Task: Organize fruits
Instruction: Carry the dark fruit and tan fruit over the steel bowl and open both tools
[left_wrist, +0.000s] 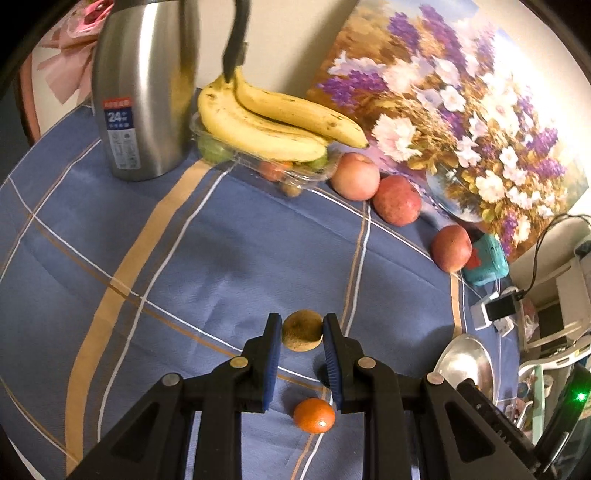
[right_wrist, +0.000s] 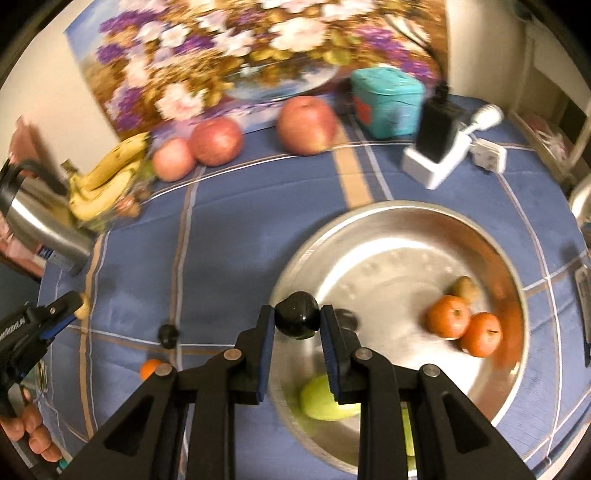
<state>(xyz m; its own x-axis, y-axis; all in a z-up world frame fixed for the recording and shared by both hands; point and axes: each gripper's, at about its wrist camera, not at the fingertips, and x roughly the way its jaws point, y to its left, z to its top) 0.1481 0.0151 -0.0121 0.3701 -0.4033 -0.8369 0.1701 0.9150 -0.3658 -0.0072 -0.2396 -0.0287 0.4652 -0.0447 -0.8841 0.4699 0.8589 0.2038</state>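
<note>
- Your left claw (left_wrist: 301, 332) pinches a small brownish-yellow fruit (left_wrist: 302, 330) between its blue pads, clear of the blue checked cloth on the bench (left_wrist: 184, 258).
- Your right claw (right_wrist: 297, 319) is pressed onto a dark, glossy fruit (right_wrist: 297, 319) and hangs over the near rim of the metal basin (right_wrist: 509, 266).
- The basin already holds two oranges (right_wrist: 448, 316), a small tan fruit (right_wrist: 466, 288) behind them and a green fruit (right_wrist: 328, 400) near your right claw.
- The step in hand looks like carrying both small fruits to the basin; the right one is almost there, the left one well apart from it.
- Next, I'd judge, you move the dark fruit further over the basin floor, lower it and spread the claw, keeping off the oranges.
- Left on the cloth: a small orange (left_wrist: 314, 415) below your left claw, another dark fruit (right_wrist: 168, 335), three apples (left_wrist: 355, 176) along the flower painting (left_wrist: 461, 110), and bananas (left_wrist: 266, 118) on a clear tray (left_wrist: 295, 177) beside the steel flask (left_wrist: 140, 92).
</note>
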